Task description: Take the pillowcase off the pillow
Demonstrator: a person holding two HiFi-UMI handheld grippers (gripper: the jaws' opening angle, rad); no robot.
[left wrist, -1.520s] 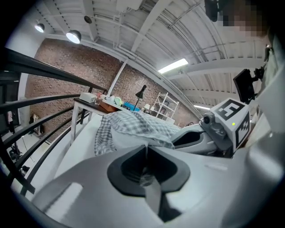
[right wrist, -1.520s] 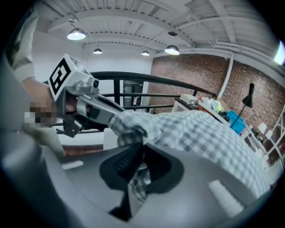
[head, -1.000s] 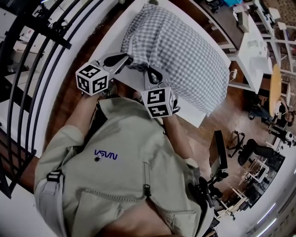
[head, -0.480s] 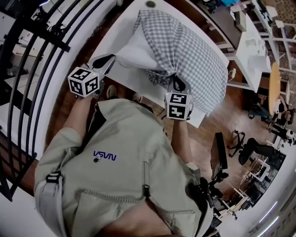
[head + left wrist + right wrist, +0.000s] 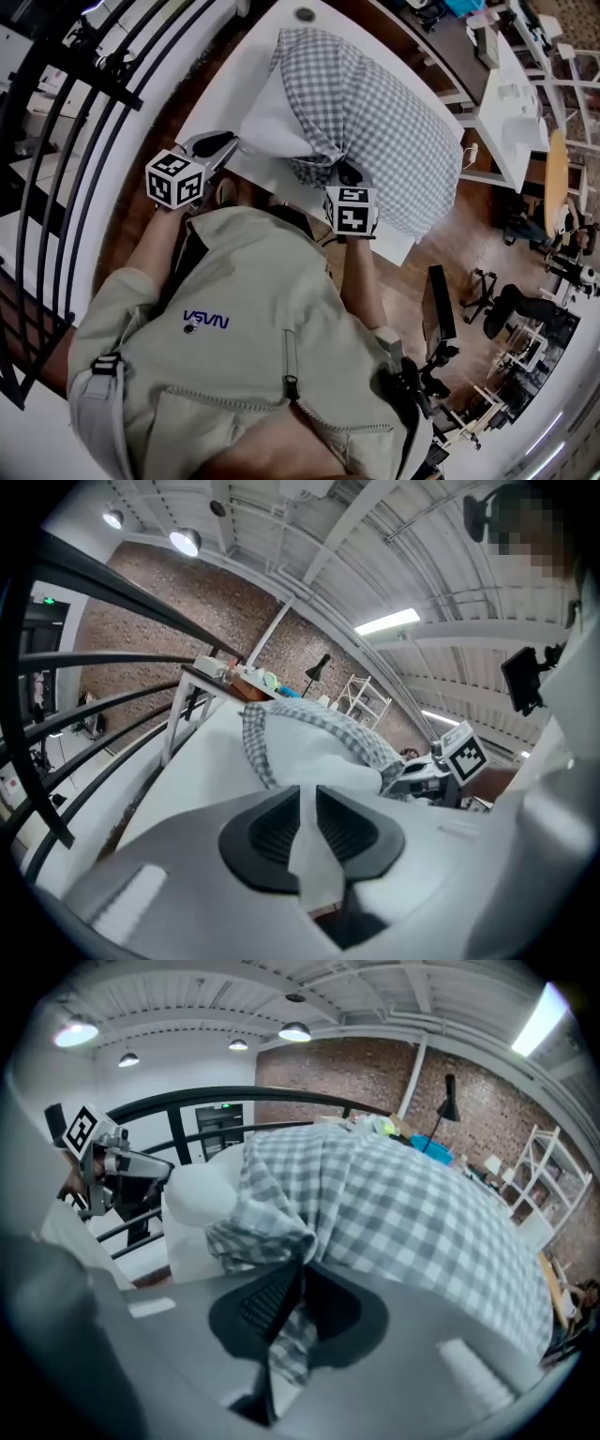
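Both grippers now stand further apart than one second ago. The left gripper (image 5: pixel 220 143) has gone out toward the left edge of the white table (image 5: pixel 217 89), and the right gripper (image 5: pixel 349 174) has gone to the right and a little toward the person's body. Between them a white corner of the pillow (image 5: pixel 274 120) is now bare, where before only checked cloth showed. The mouth of the checked pillowcase (image 5: pixel 389 108) is slipped back from this corner and bunches near the right gripper.

In the left gripper view, the jaws have just been opening a little, but a fold of the white pillow cloth fills the narrow gap between the pads (image 5: pixel 272 829), so I judge that this gripper pinches the pillow corner. In the right gripper view, the jaws have also been opening slightly, and a gathered piece of the checked hem hangs between the pads (image 5: pixel 264 1302); the grip looks clenched on the pillowcase.

For the task, this means the stripping is started but far from done. Most of the pillow lies inside the case on the table, with only the near corner free. Because both grips seem to loosen, the thin cloth could slip out if the next pull is strong.
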